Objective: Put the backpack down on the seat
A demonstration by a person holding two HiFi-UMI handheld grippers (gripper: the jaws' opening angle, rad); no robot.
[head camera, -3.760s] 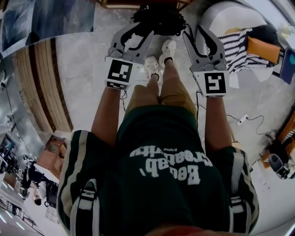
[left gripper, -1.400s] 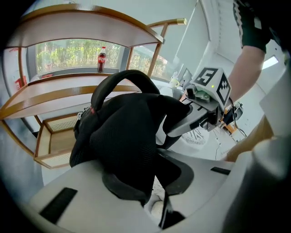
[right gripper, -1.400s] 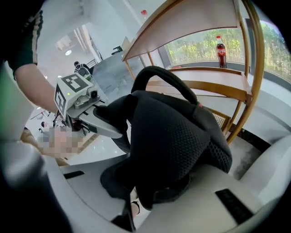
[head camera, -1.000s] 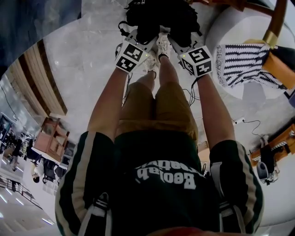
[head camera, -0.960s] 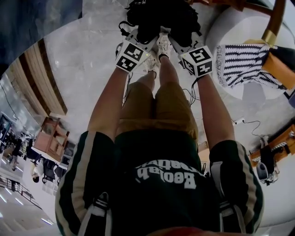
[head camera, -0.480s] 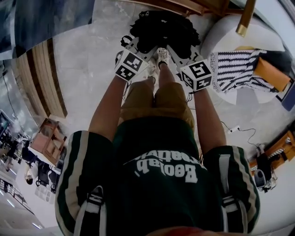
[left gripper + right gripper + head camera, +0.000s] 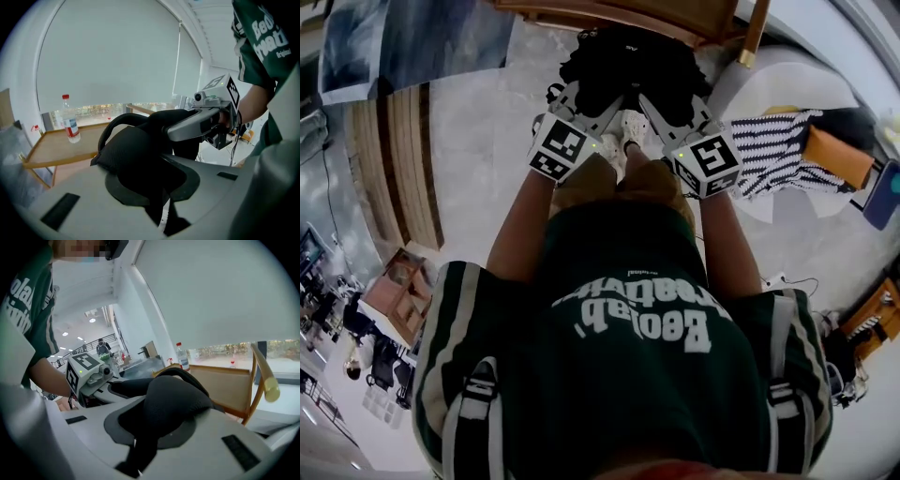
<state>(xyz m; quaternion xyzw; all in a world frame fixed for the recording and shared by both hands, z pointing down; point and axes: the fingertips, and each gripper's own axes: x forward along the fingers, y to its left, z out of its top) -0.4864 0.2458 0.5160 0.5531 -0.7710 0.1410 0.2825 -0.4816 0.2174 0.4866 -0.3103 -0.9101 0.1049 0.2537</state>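
Note:
The black backpack (image 7: 623, 61) hangs in front of the person, just before the wooden chair (image 7: 628, 13) at the top of the head view. My left gripper (image 7: 584, 94) is shut on one padded shoulder strap (image 7: 136, 154). My right gripper (image 7: 661, 98) is shut on the other strap (image 7: 176, 404). In the left gripper view the chair's wooden seat (image 7: 70, 147) lies beyond the strap, with a water bottle (image 7: 69, 124) standing on it. From the right gripper's camera I see the chair's back (image 7: 222, 380) behind the strap. Each gripper shows in the other's view.
A white rounded seat (image 7: 787, 75) at the right carries a striped cloth (image 7: 769, 150) and an orange item (image 7: 836, 155). Wooden slats (image 7: 384, 178) run along the floor at the left. The person's legs and shoes (image 7: 628, 127) are below the backpack. A cable (image 7: 787, 281) lies on the floor.
The person has moved closer to the wooden chair, which now fills more of the top edge. Both grippers have kept their hold on the straps and carried the backpack along.

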